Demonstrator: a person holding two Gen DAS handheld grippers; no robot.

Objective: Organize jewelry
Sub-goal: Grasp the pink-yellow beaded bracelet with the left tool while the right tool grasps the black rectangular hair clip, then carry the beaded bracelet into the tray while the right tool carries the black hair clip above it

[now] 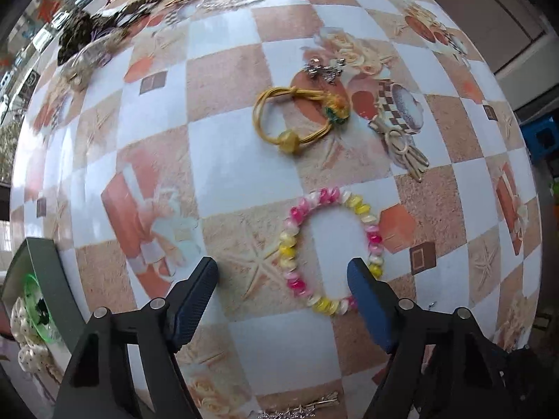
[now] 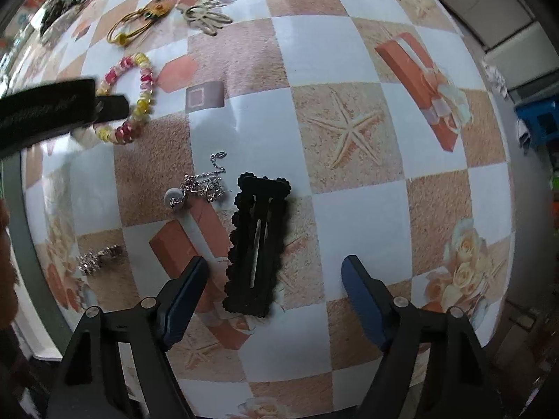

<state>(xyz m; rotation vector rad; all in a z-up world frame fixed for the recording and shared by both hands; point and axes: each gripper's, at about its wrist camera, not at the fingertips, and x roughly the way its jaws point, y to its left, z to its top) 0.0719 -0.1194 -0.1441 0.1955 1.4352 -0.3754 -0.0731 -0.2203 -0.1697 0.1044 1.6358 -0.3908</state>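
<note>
My left gripper [image 1: 283,272] is open just above the table, its right finger [image 1: 363,286] touching or overlapping the near edge of a pink, yellow and white bead bracelet [image 1: 293,241]. The bracelet also shows in the right wrist view [image 2: 139,70], with the left gripper's finger [image 2: 111,108] over it. My right gripper [image 2: 274,272] is open and empty, a black scalloped hair clip [image 2: 258,244] lying between its fingers. A yellow cord hair tie [image 1: 297,115] lies farther away.
A grey-green box [image 1: 45,276] at the left edge holds green and polka-dot pieces. A silver chain with a round pendant [image 2: 199,188], a sparkly brooch [image 2: 94,258], a cream flower clip [image 1: 405,150], silver earrings [image 1: 325,68] and dark hair ties [image 1: 87,31] lie on the checkered tablecloth.
</note>
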